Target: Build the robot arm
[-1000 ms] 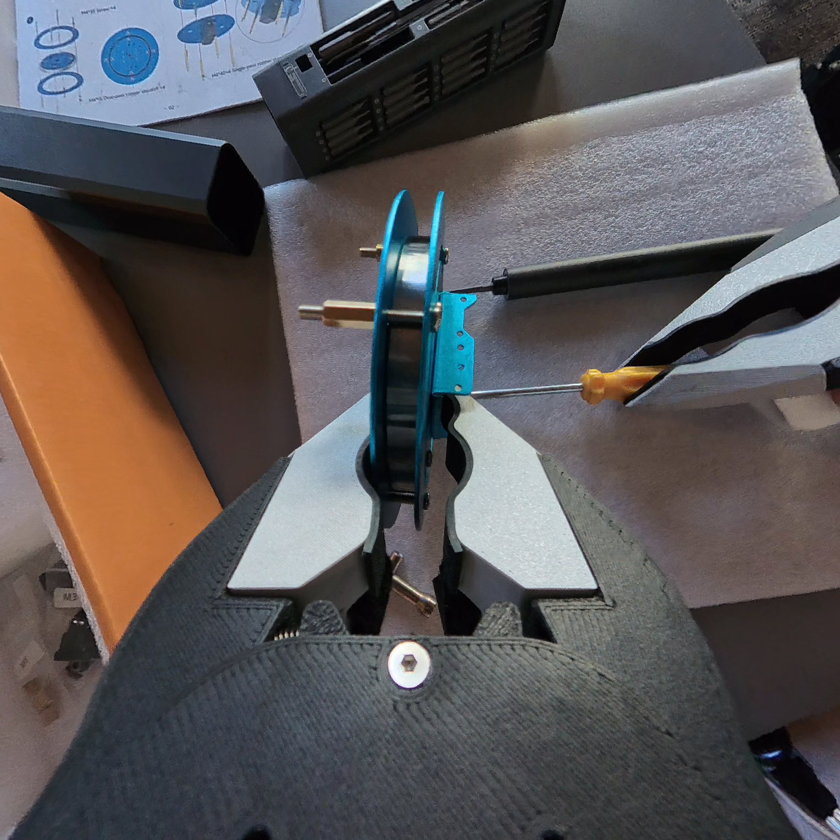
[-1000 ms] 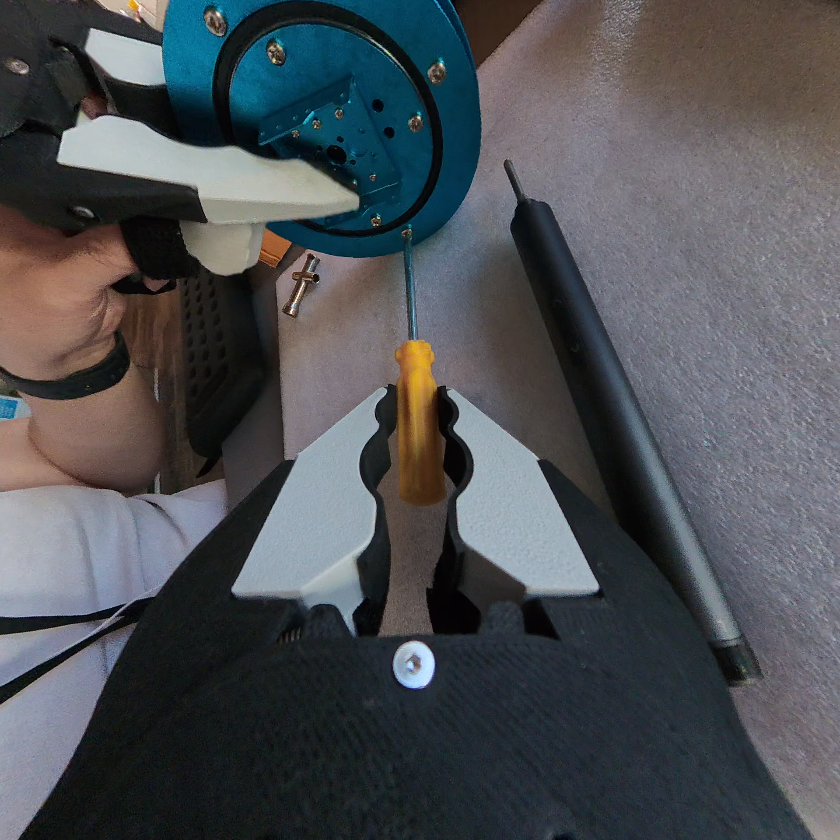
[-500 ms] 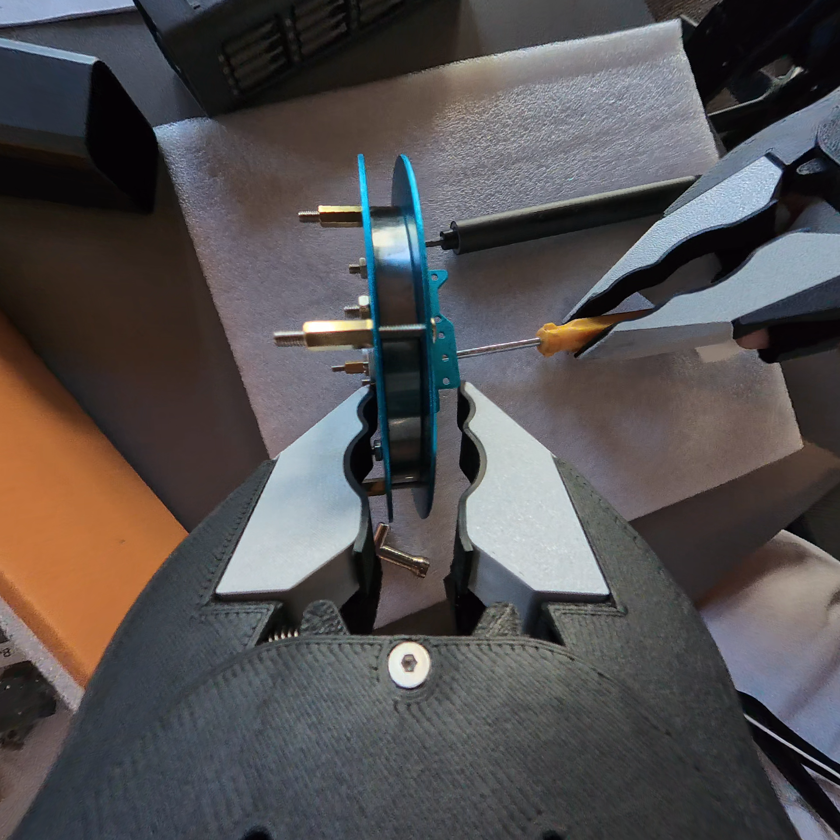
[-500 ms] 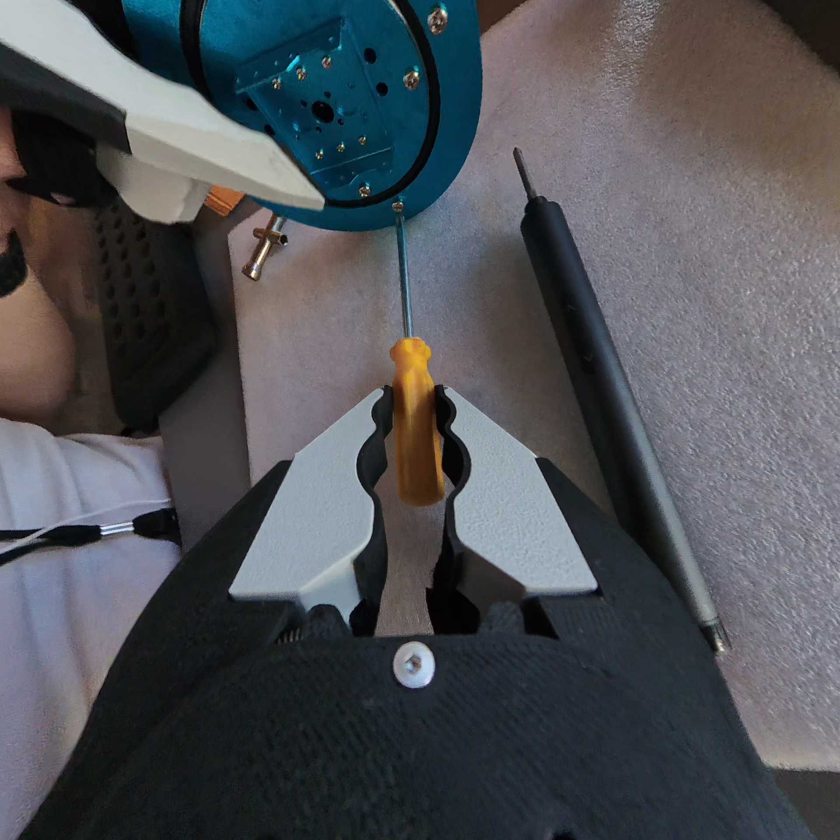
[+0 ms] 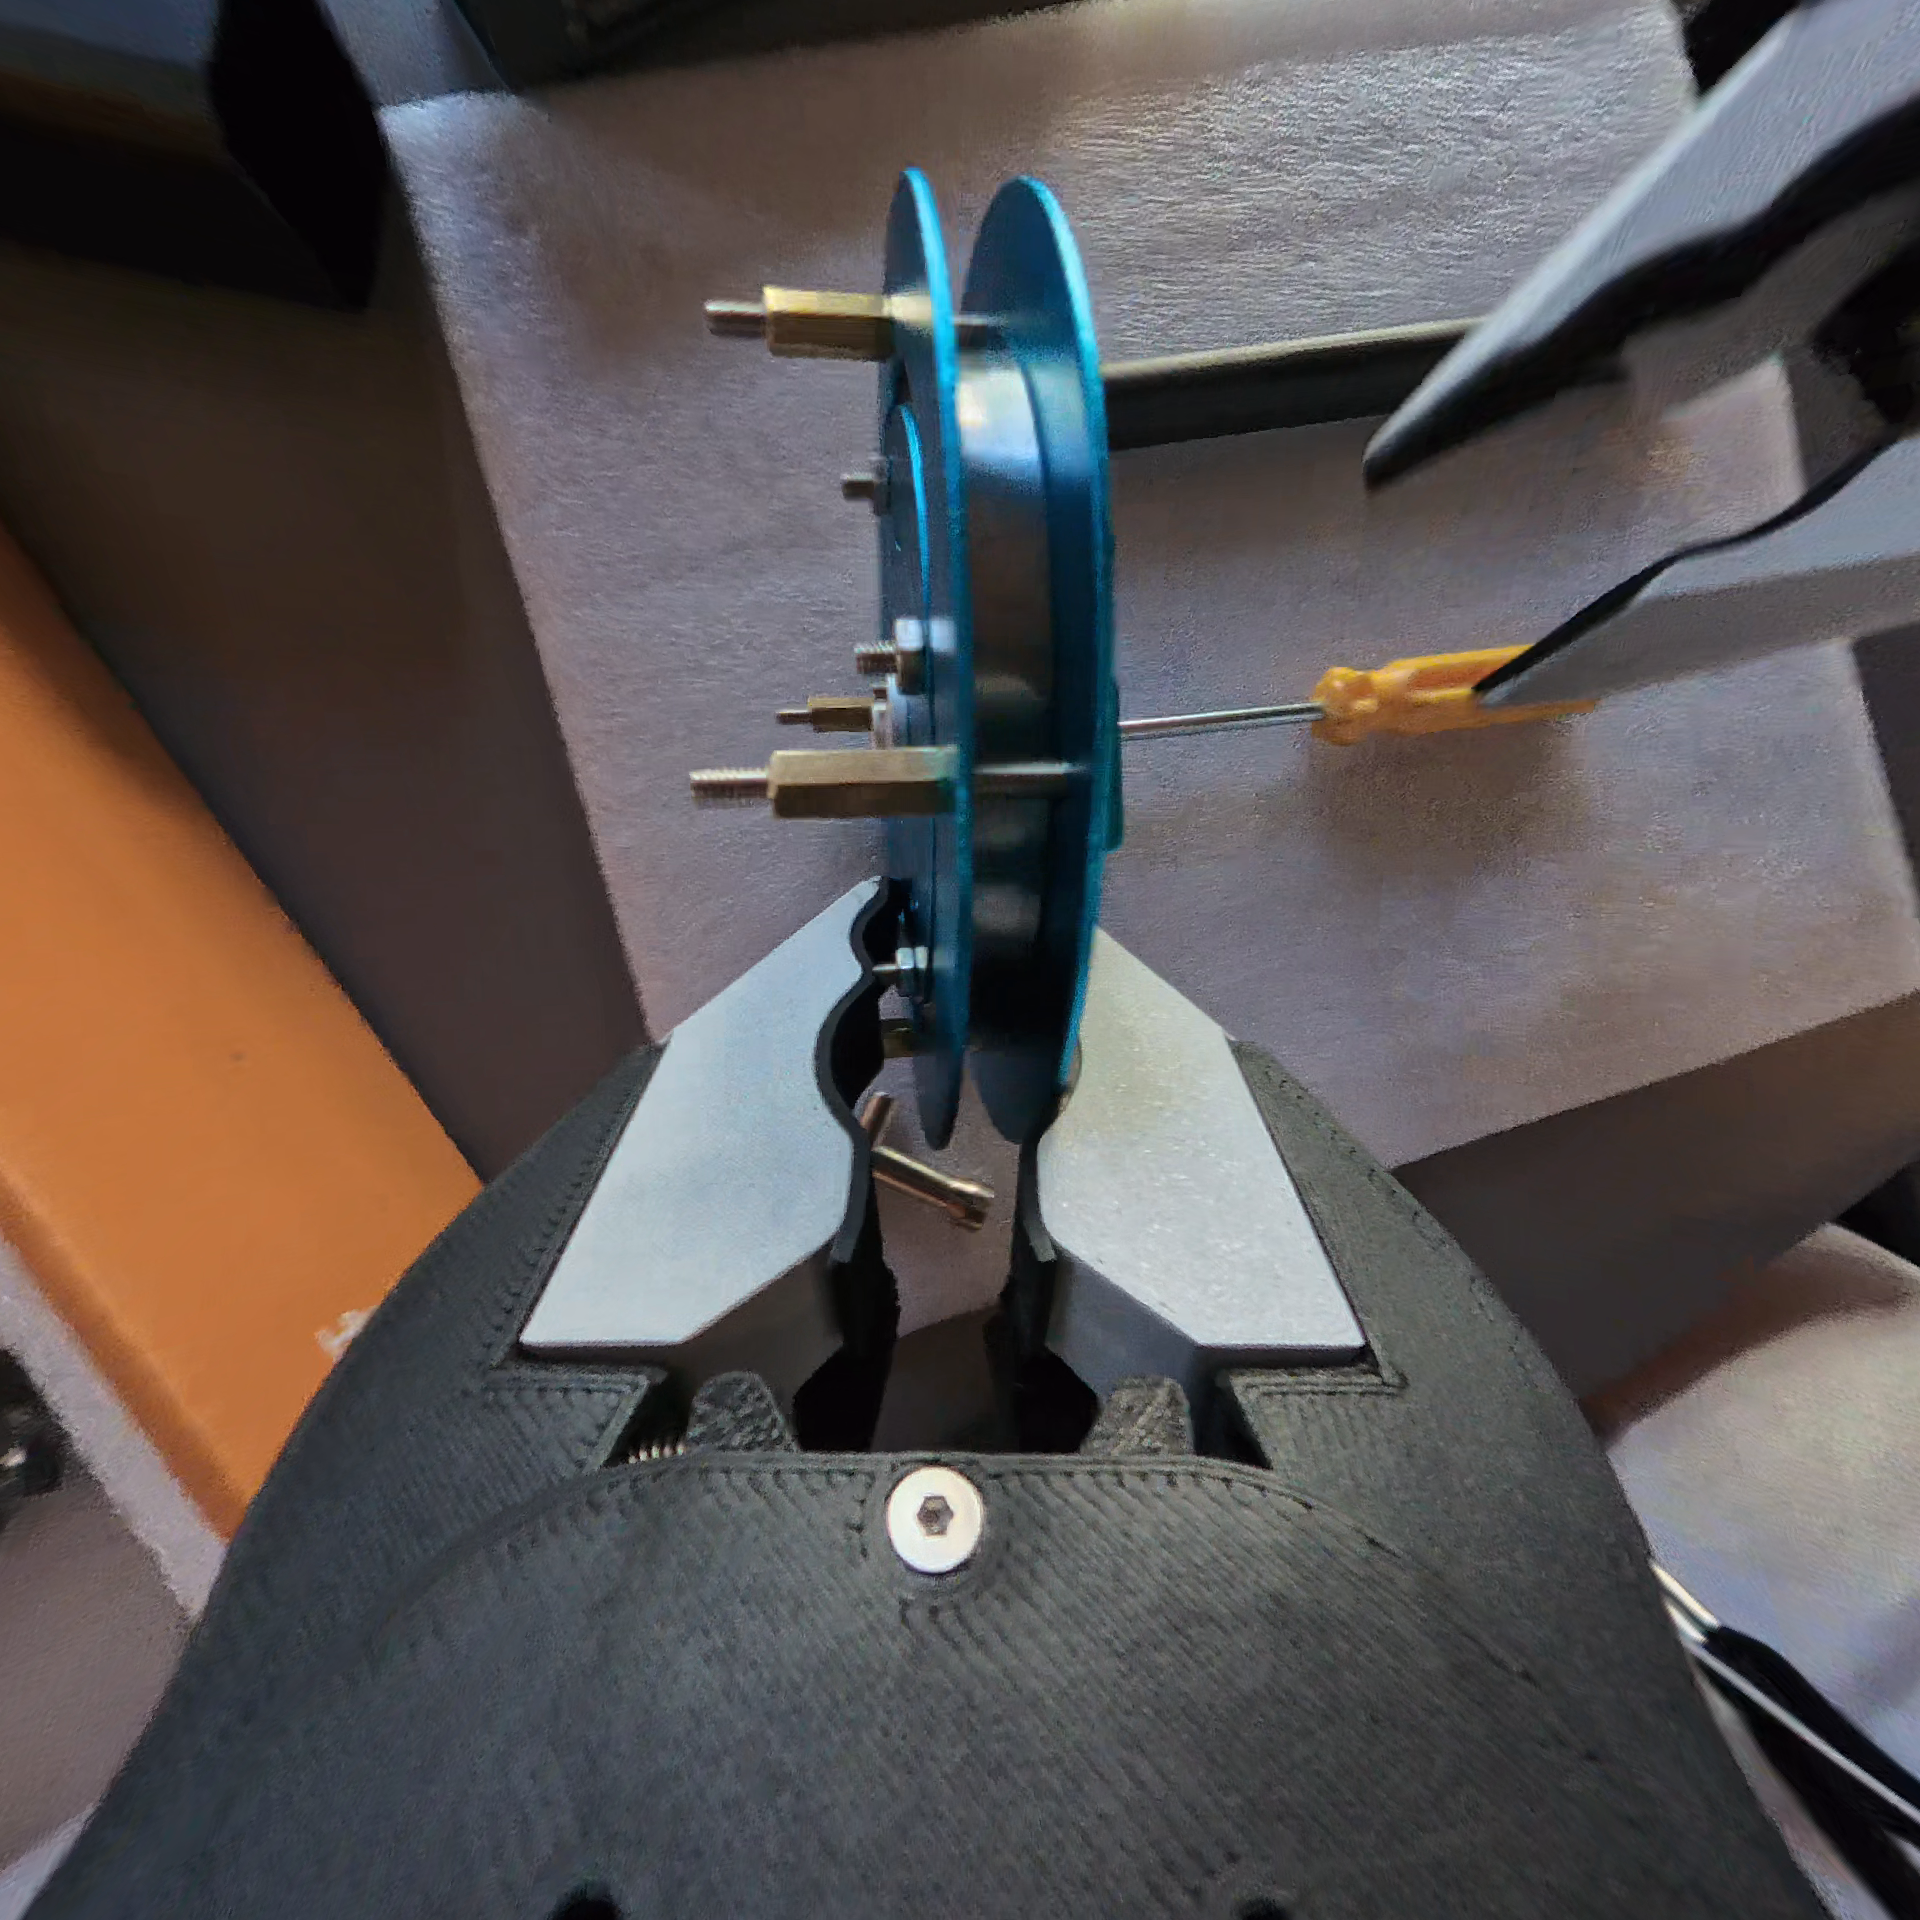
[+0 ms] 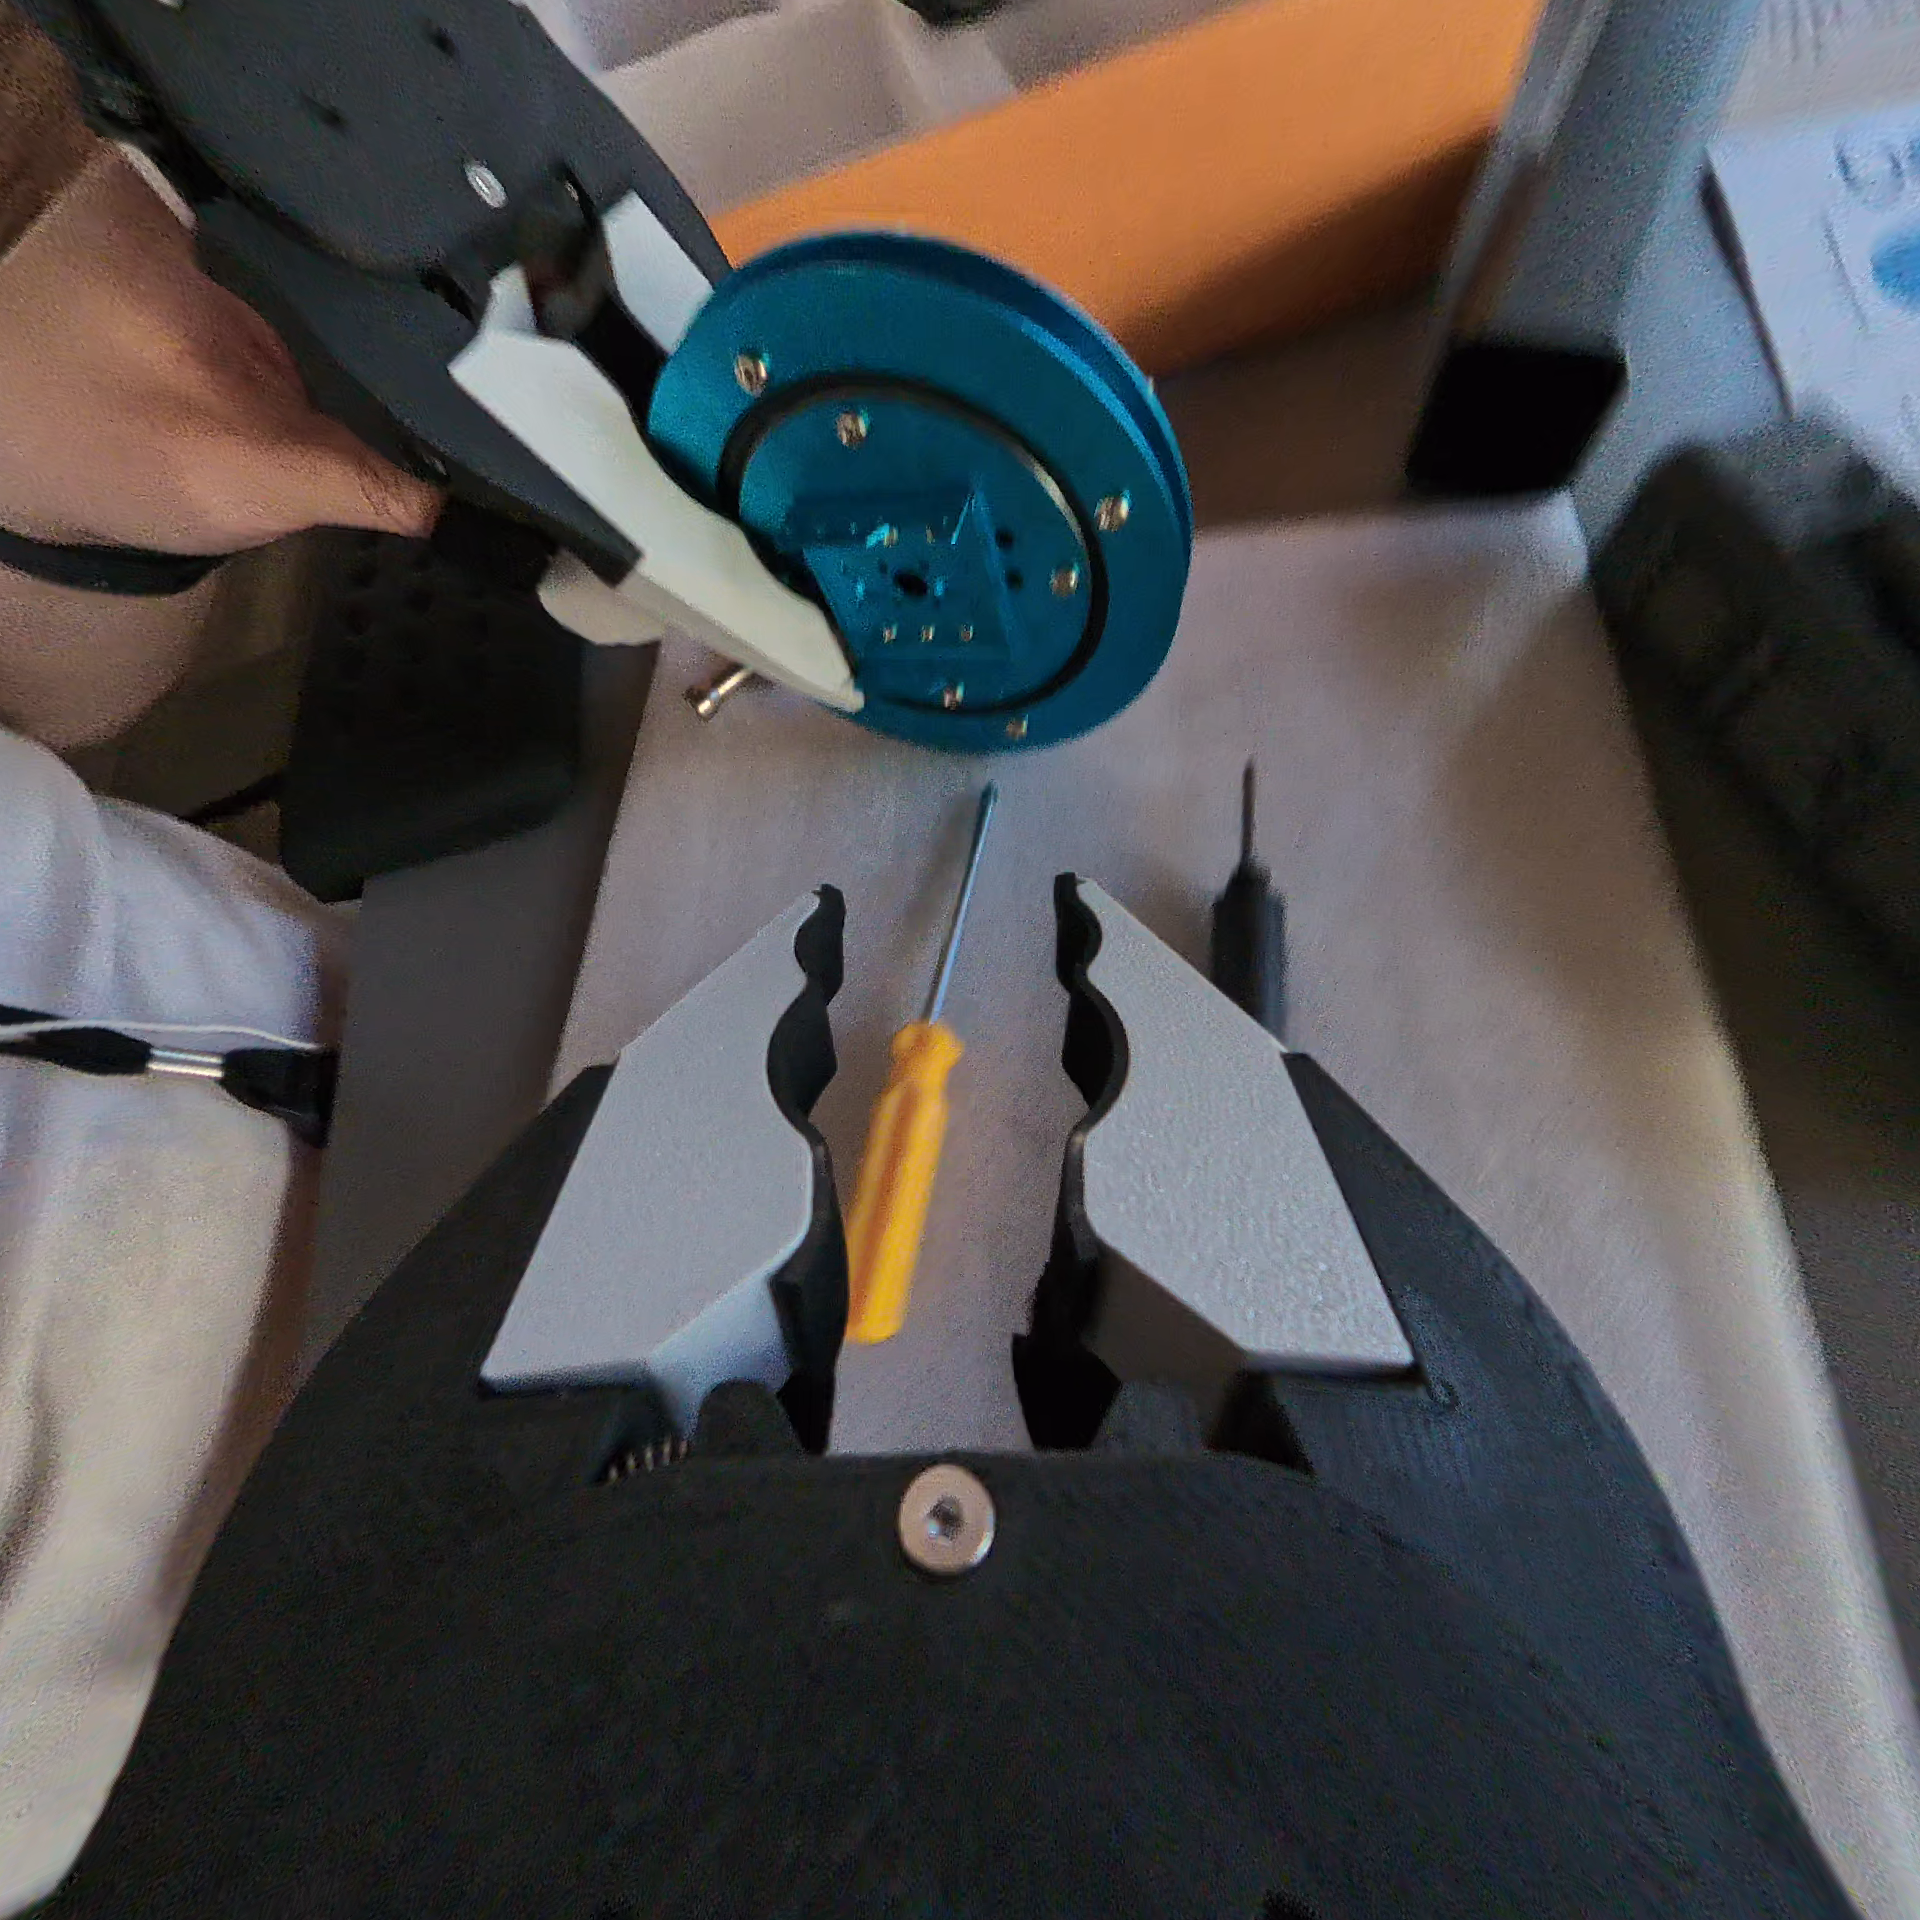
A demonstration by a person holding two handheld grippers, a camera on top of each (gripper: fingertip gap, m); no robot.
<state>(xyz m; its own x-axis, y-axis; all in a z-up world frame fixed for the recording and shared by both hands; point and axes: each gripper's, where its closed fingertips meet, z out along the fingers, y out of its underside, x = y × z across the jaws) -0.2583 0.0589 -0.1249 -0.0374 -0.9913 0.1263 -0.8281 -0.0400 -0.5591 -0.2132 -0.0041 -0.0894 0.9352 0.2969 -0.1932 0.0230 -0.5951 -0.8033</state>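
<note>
My left gripper (image 5: 992, 914) is shut on the rim of a blue double-disc assembly (image 5: 1023, 623) with brass standoffs and holds it upright above the grey foam pad (image 5: 1455, 935). In the right wrist view the assembly (image 6: 935, 561) shows its face with a small blue bracket. My right gripper (image 6: 945, 888) is open. A small orange-handled screwdriver (image 6: 899, 1174) lies loose between its spread fingers, apparently on the foam, with its tip just short of the disc. The left wrist view also shows this screwdriver (image 5: 1392, 701) and the right gripper (image 5: 1429, 582).
A black pen-shaped driver (image 6: 1247, 945) lies on the foam right of the screwdriver. A small metal T-key (image 5: 920, 1169) lies under the left gripper. An orange box (image 5: 156, 987) and a black box (image 5: 156, 135) are at the left. A black case (image 6: 1766, 644) borders the foam. There is about 9 cm between the tips of the two grippers. Measured from the fingertips, the small orange-handled screwdriver (image 6: 899, 1174) is 7 cm or so from the right gripper and 12 cm from the left.
My right gripper has opened and let go of the orange screwdriver, and has pulled back from the disc. My left gripper still holds the assembly, now turned a little.
</note>
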